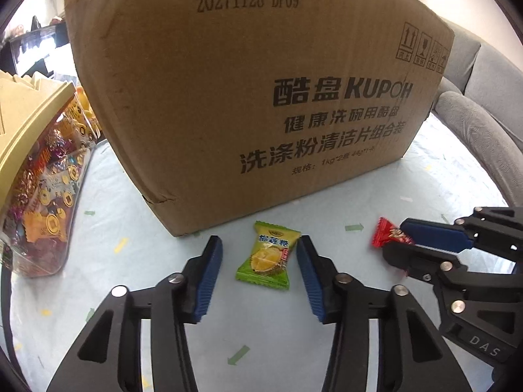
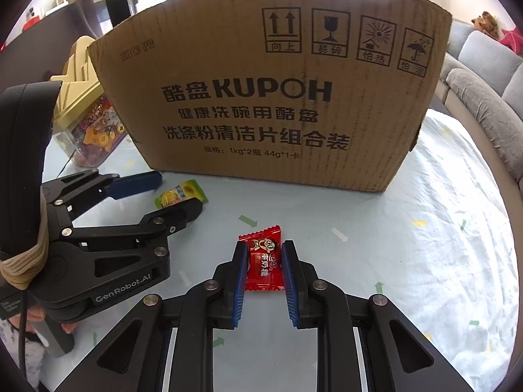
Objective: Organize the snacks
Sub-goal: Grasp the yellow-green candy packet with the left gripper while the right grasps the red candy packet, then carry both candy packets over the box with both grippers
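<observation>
Two little wrapped candies here, and both look feather-light: thin crinkly plastic wrappers, a small hard lump in the middle, flat sealed ends. I'd guess they're slippery and will skate on the cloth-covered tabletop (image 2: 441, 228) if nudged, so pinch across the fat middle, not the floppy crimped ends.

The green candy (image 1: 266, 254) sits lower centre of the left wrist view, just in front of the cardboard box (image 1: 248, 98). The left gripper (image 1: 260, 258) is spread wide with the candy between its blue pads, the right pad close to the wrapper edge, the left pad with a clear gap. Nothing is gripped yet.

The red candy (image 2: 264, 263) is lower centre of the right wrist view. The right gripper (image 2: 261, 261) has its pads drawn in against both sides of the wrapper; it looks pinched, though I can't tell how firmly.

Readable stuff: the box says "酷盘 KUPOH", "健康洗碗用酷盘", "洗涤粉清洁片组合装", "1kg*2瓶 44g*1卡", stamped "20271128 DP09", plus handling icons 向上, 易碎, 怕热, 怕湿. The green wrapper reads 榴莲糖, with a durian picture. The gripper bodies read "GenRobot.AI" and "DAS".

At the left of the left wrist view there's a clear candy jar (image 1: 42, 196) with a beige lid, full of gold coin sweets.
</observation>
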A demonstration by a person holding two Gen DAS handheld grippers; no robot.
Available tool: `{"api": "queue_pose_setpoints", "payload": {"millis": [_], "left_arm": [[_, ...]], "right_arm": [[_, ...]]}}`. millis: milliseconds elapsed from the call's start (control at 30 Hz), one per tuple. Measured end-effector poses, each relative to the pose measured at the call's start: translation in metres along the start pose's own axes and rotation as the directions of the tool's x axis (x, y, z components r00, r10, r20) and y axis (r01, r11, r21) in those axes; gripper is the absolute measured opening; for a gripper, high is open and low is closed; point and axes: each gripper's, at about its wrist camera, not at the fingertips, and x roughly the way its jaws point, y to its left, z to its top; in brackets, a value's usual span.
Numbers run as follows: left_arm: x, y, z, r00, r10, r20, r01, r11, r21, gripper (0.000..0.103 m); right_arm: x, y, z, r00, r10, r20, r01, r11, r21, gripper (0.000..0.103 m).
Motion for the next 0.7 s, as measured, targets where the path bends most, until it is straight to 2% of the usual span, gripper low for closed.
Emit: {"api": "queue_pose_setpoints", "payload": {"millis": [67,400,700], "left_arm": [[-0.001,0.000,-0.001,1.000,-0.001,0.003,0.001,1.000,-0.008,0.027],[-0.019,0.003,-0.015,1.000,0.010,0.018,-0.008,0.997,-0.072,0.025],[-0.064,0.003,-0.028,0.997,0.026,0.069,-0.018,0.994,-0.110,0.025]], "right_arm": [[0.004,0.000,0.000,1.000,0.008,-0.008,-0.008,1.000,0.007,0.022],[-0.004,-0.002,-0.004,1.000,0.017,0.008,-0.017,1.000,0.009,0.020],[-0.031,-0.001,-0.007,0.998,0.027,0.053,-0.028,0.999,0.016,0.020]]}}
